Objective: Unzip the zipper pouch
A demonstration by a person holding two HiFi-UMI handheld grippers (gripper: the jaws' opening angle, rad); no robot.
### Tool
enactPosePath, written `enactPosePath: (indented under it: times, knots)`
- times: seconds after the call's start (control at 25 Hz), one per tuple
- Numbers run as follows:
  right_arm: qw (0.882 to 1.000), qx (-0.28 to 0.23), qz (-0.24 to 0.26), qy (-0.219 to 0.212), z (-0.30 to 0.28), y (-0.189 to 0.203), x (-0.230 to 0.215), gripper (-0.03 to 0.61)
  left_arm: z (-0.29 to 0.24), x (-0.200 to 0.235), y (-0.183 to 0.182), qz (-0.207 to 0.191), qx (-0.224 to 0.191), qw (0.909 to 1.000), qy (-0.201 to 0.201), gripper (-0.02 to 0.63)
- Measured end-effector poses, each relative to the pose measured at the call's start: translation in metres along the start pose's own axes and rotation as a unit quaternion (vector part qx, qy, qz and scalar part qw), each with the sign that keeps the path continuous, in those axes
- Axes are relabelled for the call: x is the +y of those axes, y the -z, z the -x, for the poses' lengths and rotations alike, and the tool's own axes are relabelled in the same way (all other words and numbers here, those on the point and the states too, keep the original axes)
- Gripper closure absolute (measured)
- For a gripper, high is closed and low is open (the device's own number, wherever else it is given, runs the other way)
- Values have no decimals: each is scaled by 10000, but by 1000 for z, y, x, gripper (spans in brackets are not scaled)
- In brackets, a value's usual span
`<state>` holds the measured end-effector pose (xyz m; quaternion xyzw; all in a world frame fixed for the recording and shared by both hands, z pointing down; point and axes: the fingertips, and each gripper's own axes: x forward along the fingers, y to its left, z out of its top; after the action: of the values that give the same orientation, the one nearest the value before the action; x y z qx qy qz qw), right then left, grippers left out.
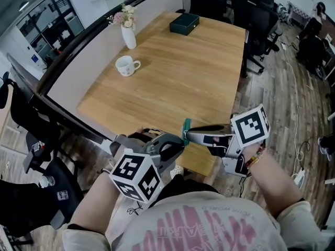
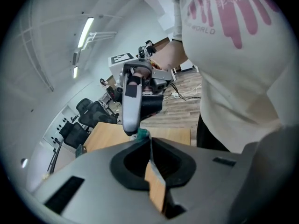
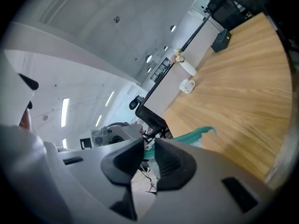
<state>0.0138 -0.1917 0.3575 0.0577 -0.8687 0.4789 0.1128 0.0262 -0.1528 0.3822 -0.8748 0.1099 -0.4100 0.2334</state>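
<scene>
The teal zipper pouch (image 1: 186,126) is held edge-on in the air over the near edge of the wooden table (image 1: 183,72), close to my body. My left gripper (image 1: 180,142) comes up from the lower left and is shut, with the teal fabric (image 2: 141,135) showing right at its tips (image 2: 149,142). My right gripper (image 1: 189,135) reaches in from the right. Its jaws stand a narrow gap apart with a bit of the pouch's end between them (image 3: 148,143). More of the pouch (image 3: 198,134) stretches past them. The pouch's zipper itself is hidden.
On the table stand a white mug (image 1: 125,65), a white vase with flowers (image 1: 128,33) and a dark box (image 1: 184,23) at the far end. Black office chairs (image 1: 256,14) line the right side, and another chair (image 1: 31,124) is at the left.
</scene>
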Motion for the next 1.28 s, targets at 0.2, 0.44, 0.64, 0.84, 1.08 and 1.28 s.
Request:
enactPosePath:
  times: [0.2,0.44,0.64,0.84,1.08,1.28]
  knots:
    - [9952,-77,840,505,0,-2,-6,575,-2,2,6,217,-34,9997,110,604]
    - [9906,-710,1122,326,4,-14,6,578,10,18,6,1103,-667,9911,-337,604]
    - [9801,-1564,1198,260,18,-32,18,580,24,41,-1,2182,-1431,9599,-1024,604]
    - [9700,-1905,1456,407,25,-42,28,583,35,56,-7,2955,-1985,9230,-1461,604]
    - [9610,-1895,1849,799,25,-43,31,583,38,61,-4,3413,-2151,9001,-1645,604]
    - [9581,-1979,1849,937,23,-44,31,583,43,65,0,3486,-2144,8923,-1904,604]
